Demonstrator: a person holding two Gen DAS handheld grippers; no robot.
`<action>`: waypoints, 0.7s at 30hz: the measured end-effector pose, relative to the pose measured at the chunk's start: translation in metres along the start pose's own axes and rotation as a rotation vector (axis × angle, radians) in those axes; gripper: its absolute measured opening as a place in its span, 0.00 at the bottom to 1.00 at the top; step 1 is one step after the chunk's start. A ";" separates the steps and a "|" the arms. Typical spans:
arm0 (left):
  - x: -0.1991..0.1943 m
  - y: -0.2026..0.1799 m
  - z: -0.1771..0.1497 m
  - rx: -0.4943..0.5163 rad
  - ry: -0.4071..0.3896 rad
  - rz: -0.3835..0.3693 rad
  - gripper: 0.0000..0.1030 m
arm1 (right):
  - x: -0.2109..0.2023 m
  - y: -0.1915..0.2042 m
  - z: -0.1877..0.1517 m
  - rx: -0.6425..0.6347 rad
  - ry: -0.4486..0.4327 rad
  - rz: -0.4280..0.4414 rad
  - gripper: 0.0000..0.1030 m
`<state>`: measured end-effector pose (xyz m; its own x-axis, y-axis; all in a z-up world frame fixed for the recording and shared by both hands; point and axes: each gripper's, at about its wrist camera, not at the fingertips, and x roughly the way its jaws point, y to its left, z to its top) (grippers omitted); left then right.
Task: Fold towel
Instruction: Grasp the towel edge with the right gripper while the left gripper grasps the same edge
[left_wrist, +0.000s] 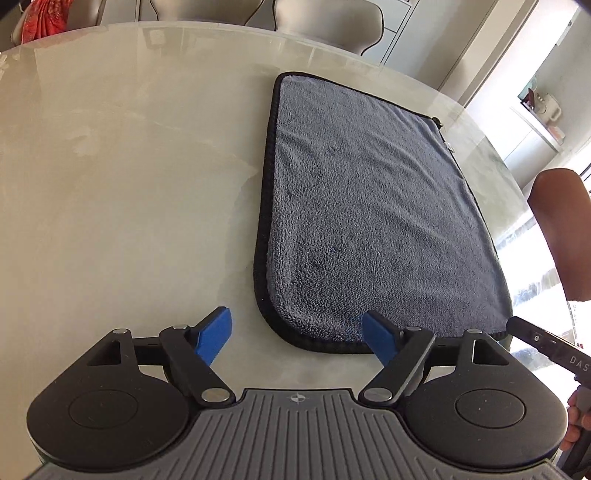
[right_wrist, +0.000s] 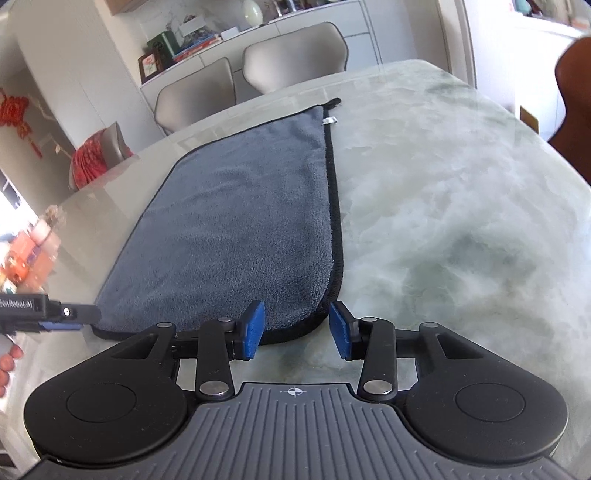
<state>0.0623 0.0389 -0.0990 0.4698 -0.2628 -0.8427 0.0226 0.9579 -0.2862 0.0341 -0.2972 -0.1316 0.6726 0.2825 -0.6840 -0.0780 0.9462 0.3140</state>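
A grey-blue plush towel (left_wrist: 373, 221) with black edging lies flat on the pale glossy table (left_wrist: 129, 184). My left gripper (left_wrist: 297, 338) is open at the towel's near left corner, its blue pads straddling that corner just above the table. In the right wrist view the same towel (right_wrist: 236, 236) stretches away, a small white tag at its far right corner. My right gripper (right_wrist: 297, 330) is open at the towel's near right corner, with the black hem between its blue pads. Nothing is held. The left gripper's body (right_wrist: 48, 312) shows at that view's left edge.
Grey chairs (right_wrist: 295, 55) stand behind the table's far edge. A brown chair back (left_wrist: 561, 236) rises at the right of the table. A red patterned cushion (right_wrist: 94, 158) rests on a chair at the left. A person's hand (left_wrist: 578, 424) grips the right tool's handle.
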 end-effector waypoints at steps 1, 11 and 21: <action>0.001 -0.001 0.000 0.006 0.003 -0.006 0.77 | 0.001 0.003 -0.001 -0.020 -0.001 -0.007 0.39; 0.005 -0.015 -0.001 0.088 -0.004 0.013 0.12 | 0.002 0.009 0.002 -0.039 0.004 -0.018 0.13; -0.011 -0.017 0.022 0.085 -0.096 -0.011 0.11 | -0.016 -0.002 0.040 0.097 -0.100 0.097 0.12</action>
<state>0.0762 0.0278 -0.0749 0.5514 -0.2651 -0.7910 0.1011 0.9624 -0.2521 0.0532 -0.3103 -0.0946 0.7358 0.3502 -0.5796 -0.0779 0.8940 0.4412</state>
